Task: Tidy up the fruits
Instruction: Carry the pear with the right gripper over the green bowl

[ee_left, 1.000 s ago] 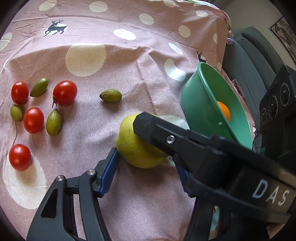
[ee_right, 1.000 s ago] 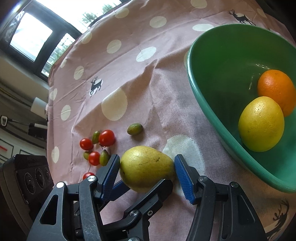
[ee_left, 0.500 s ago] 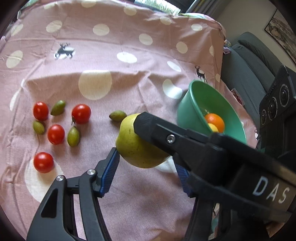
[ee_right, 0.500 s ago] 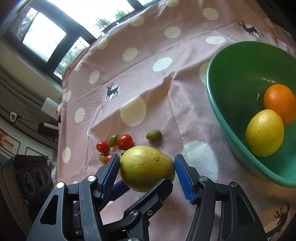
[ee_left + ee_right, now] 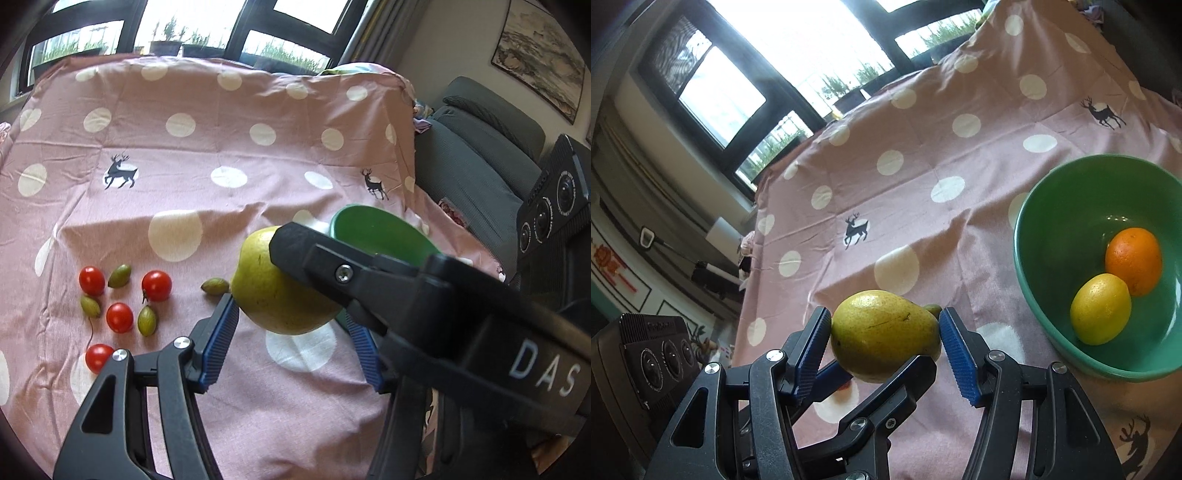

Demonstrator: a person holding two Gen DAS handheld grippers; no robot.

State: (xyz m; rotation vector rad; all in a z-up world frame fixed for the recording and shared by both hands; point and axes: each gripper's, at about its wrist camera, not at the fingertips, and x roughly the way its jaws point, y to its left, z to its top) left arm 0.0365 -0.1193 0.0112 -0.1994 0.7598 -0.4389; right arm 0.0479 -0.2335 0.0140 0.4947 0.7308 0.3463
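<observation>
Above the worktop: the pear [image 5: 884, 334] hangs clear of the pink spotted cloth [image 5: 229, 140], carried by both tools at once.
Right tool [image 5: 884, 341]: its blue pads press on the two ends of the pear, so it grips the fruit along its length.
Left tool [image 5: 291, 332]: its near blue pad touches the pear's left flank; the far pad sits behind the right tool's black finger, so I judge it gripping too, though that contact is not fully seen.
Pear's long axis: lies sideways in the right wrist view, narrow end toward the bowl side.
Bowl [image 5: 1049, 280]: lies to the right of the pear and a little beyond it, near but apart; an orange [image 5: 1133, 260] and a lemon [image 5: 1100, 308] already rest inside, touching each other.
Coming move: likely a carry to the right over the near rim, then a release; the right tool is the nearer one.
Left behind: small tomatoes [image 5: 157, 285] and green olive-like fruits [image 5: 147, 320] sit grouped on the cloth, well to the left.
Hidden: the bowl's inside is mostly blocked in the left wrist view; the pear's underside and the person's hands are out of sight.
</observation>
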